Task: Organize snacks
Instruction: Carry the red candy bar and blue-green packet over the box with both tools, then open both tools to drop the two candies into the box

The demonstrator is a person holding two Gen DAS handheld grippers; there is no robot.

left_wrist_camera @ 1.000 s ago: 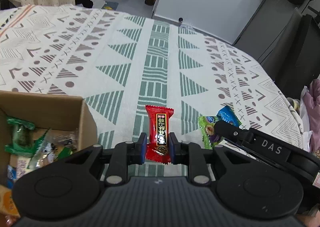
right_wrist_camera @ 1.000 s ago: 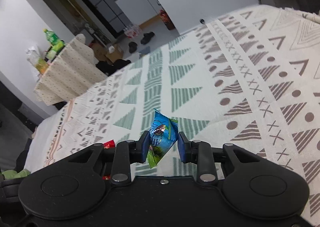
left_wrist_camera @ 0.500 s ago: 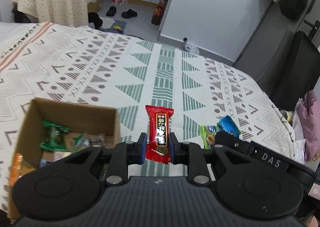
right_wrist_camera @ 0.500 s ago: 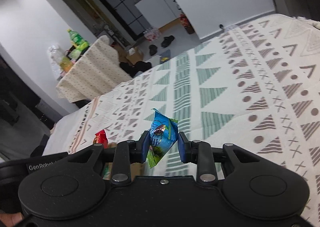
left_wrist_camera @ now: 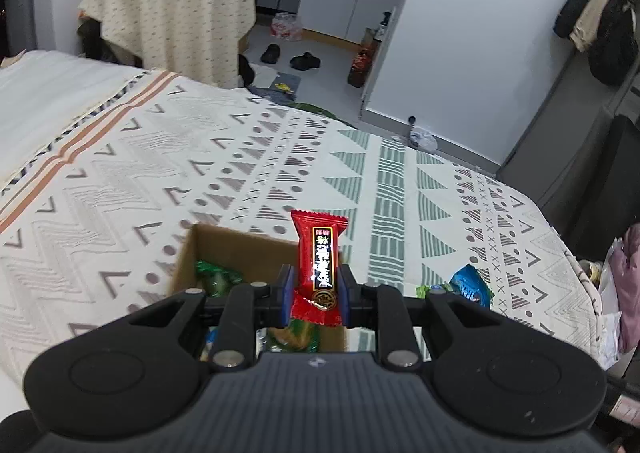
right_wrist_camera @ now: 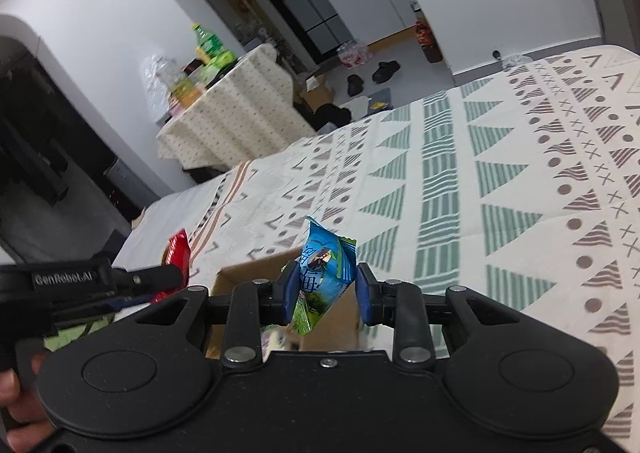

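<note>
While your bed (left_wrist_camera: 400, 189) with its patterned cover spreads across both views, the cardboard box (left_wrist_camera: 240, 249) sits on it just below and ahead of both tools, open at the top, with green-wrapped snacks (left_wrist_camera: 216, 275) lying inside. Your left tongs (left_wrist_camera: 313, 295) are pinching the red candy packet (left_wrist_camera: 319, 265) upright between their blue pads, and it hangs over the box's near right part. Your right tongs (right_wrist_camera: 323, 291) are clamped on the blue-and-green snack packet (right_wrist_camera: 322, 273), which stands tilted between the pads above the box (right_wrist_camera: 256, 273). From the right wrist view your left tool reaches in from the left edge with the red packet (right_wrist_camera: 178, 253) at its tip, close beside the box. From the left wrist view the blue-and-green packet (left_wrist_camera: 466, 285) shows to the right of the box, held off the cover
</note>
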